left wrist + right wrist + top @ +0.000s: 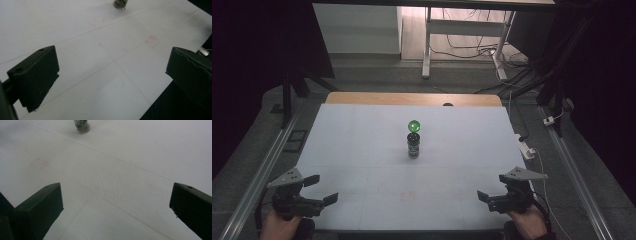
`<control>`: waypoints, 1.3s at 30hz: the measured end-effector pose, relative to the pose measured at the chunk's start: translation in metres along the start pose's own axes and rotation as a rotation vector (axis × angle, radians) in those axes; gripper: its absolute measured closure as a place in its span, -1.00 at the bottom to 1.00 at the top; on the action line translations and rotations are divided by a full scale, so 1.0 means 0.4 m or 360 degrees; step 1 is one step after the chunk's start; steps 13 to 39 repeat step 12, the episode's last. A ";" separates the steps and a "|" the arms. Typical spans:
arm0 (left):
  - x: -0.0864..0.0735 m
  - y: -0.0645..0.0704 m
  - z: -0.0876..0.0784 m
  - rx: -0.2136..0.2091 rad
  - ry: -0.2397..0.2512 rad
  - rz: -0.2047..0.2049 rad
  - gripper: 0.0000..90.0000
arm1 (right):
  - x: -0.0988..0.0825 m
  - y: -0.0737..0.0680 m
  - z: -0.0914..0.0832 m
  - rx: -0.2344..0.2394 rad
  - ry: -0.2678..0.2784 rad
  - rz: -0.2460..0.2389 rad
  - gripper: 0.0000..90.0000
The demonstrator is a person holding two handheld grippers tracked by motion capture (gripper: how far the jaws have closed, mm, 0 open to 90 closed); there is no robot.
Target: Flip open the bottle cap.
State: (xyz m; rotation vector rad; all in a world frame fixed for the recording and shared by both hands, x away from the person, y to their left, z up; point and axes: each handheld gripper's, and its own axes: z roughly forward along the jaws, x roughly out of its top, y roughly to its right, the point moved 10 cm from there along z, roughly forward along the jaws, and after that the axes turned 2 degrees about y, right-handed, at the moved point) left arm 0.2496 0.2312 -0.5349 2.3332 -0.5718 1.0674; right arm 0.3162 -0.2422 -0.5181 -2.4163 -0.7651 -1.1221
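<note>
A small dark bottle (413, 146) stands upright in the middle of the white table sheet (362, 150), with a green ball (414, 125) resting on its mouth. My left gripper (323, 189) is held at the near left corner, open and holding nothing, well short of the bottle. My right gripper (493, 186) is at the near right, also open and holding nothing. In the left gripper view the jaws of the left gripper (113, 65) stand wide apart, with the bottle's base (120, 3) at the top edge. The right gripper (116, 197) is equally wide, with the bottle's base (82, 126) far ahead.
A wooden strip (412, 98) borders the sheet's far side. Metal rails (267, 165) run along both sides of the table. A white block (527, 149) sits past the right edge. Faint red marks (151, 41) dot the sheet. Cables lie on the floor behind.
</note>
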 end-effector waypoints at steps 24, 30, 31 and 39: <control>-0.013 -0.004 -0.013 0.0029 -0.0019 -0.0031 -1.00 | -0.036 0.026 -0.023 -0.0055 -0.0070 0.0062 -1.00; -0.013 -0.004 -0.013 0.0029 -0.0019 -0.0031 -1.00 | -0.036 0.026 -0.023 -0.0055 -0.0070 0.0062 -1.00; -0.013 -0.004 -0.013 0.0029 -0.0019 -0.0031 -1.00 | -0.036 0.026 -0.023 -0.0055 -0.0070 0.0062 -1.00; -0.013 -0.004 -0.013 0.0029 -0.0019 -0.0031 -1.00 | -0.036 0.026 -0.023 -0.0055 -0.0070 0.0062 -1.00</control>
